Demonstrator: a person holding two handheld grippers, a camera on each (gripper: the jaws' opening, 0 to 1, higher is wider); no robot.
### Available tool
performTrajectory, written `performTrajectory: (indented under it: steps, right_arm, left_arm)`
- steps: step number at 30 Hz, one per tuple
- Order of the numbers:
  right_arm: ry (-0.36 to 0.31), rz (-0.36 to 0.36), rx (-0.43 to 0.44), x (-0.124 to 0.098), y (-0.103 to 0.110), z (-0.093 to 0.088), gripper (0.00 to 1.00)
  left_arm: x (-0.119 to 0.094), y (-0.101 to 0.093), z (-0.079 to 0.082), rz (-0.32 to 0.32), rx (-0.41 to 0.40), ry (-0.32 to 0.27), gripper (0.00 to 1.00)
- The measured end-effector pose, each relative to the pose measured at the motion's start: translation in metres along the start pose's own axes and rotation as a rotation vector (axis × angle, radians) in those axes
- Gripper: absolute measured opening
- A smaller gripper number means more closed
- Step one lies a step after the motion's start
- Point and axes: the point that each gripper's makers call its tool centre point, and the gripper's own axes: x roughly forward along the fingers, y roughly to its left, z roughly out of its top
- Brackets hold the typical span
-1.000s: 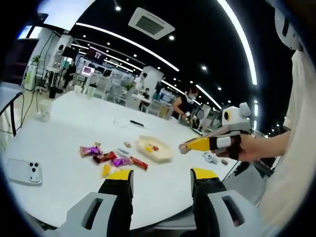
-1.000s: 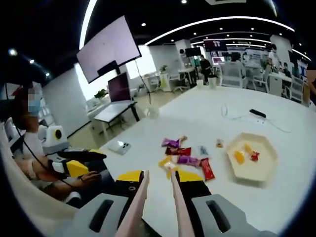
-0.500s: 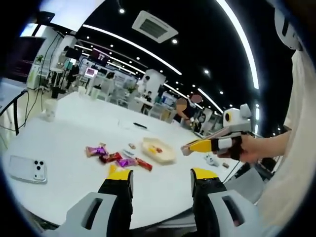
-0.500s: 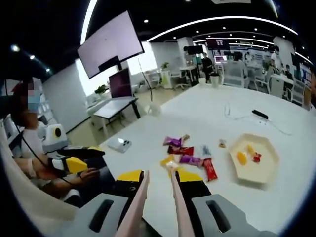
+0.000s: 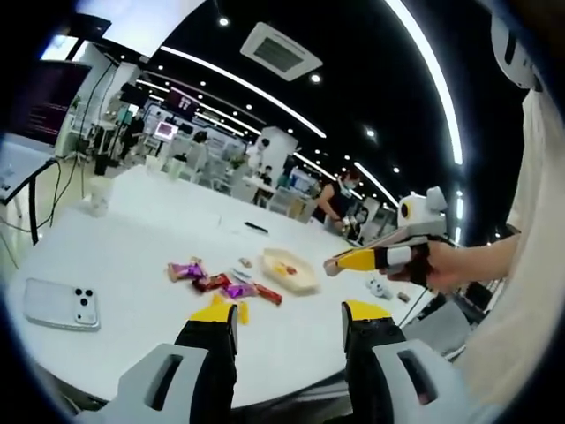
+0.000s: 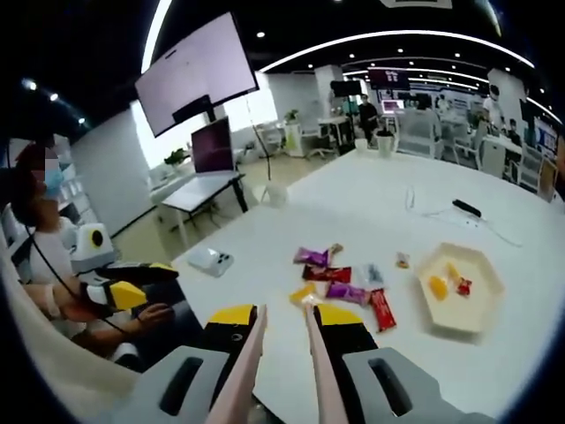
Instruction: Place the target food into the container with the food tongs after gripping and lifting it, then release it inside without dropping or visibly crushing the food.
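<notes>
While hovering short of the table (image 6: 494, 371), approach step: tongs (image 6: 281, 358) in right gripper (image 6: 281, 329) nearly closed, holding nothing; left gripper (image 5: 290, 320) wide open, empty. Snacks (image 6: 340, 281) just beside tray (image 6: 463, 311). Next: lower, straddle one wrapper gently.

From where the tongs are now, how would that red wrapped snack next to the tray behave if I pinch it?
The red wrapped snack lies flat and thin on the white table, so it is probably light and may slide rather than lift. Its glossy wrapper looks slippery and likely crinkles. The tongs in the right tool appear nearly closed, so open them first.
</notes>
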Motion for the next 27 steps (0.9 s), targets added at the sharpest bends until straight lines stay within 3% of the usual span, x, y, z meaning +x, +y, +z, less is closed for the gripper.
performTrajectory:
  steps: [8, 13, 17, 27]
  right_arm:
    - [-0.027, -0.016, -0.007, 0.011, 0.012, 0.007, 0.25]
    - [-0.044, -0.024, -0.021, 0.012, 0.012, 0.014, 0.25]
    - [-0.044, -0.039, -0.017, 0.011, 0.007, 0.011, 0.25]
    - [-0.023, -0.085, 0.000, 0.012, -0.009, -0.003, 0.25]
  left_arm:
    - [-0.013, 0.012, 0.002, -0.018, 0.026, 0.027, 0.47]
    - [-0.021, 0.014, 0.011, -0.017, 0.060, 0.017, 0.48]
    - [-0.026, 0.026, 0.005, -0.003, 0.057, 0.039, 0.48]
    - [-0.022, 0.019, -0.006, -0.030, 0.045, 0.072, 0.47]
